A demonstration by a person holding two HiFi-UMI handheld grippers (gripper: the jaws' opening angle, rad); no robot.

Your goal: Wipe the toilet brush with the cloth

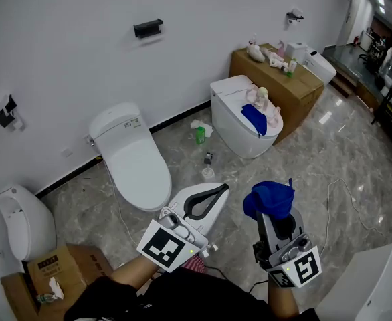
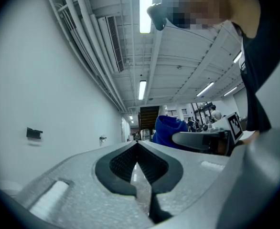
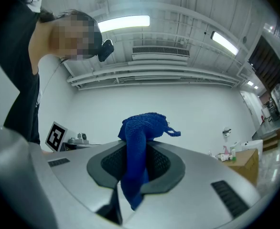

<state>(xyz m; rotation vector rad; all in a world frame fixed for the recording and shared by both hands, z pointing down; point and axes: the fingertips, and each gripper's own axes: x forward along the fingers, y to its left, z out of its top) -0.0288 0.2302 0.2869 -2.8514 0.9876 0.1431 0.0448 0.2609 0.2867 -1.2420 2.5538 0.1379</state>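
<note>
While the left gripper (image 1: 215,195) rides empty, jaws pressed together and free to take the brush, the right gripper (image 1: 276,214) pinches the blue cloth (image 1: 268,198), bunched above its jaws, ready for wiping, I'd say. No toilet brush that I can pick out yet! Below, a grey marbled floor (image 1: 310,162), two white toilets (image 1: 137,166) along a white wall (image 1: 62,45), and a cardboard box (image 1: 300,89) beyond.

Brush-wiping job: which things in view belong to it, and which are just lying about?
Job: blue cloth, clamped in the right gripper; left gripper, shut and empty. No toilet brush identifiable.
Lying about: green bottle; cardboard box; white toilet; second blue cloth on the far toilet.
</note>
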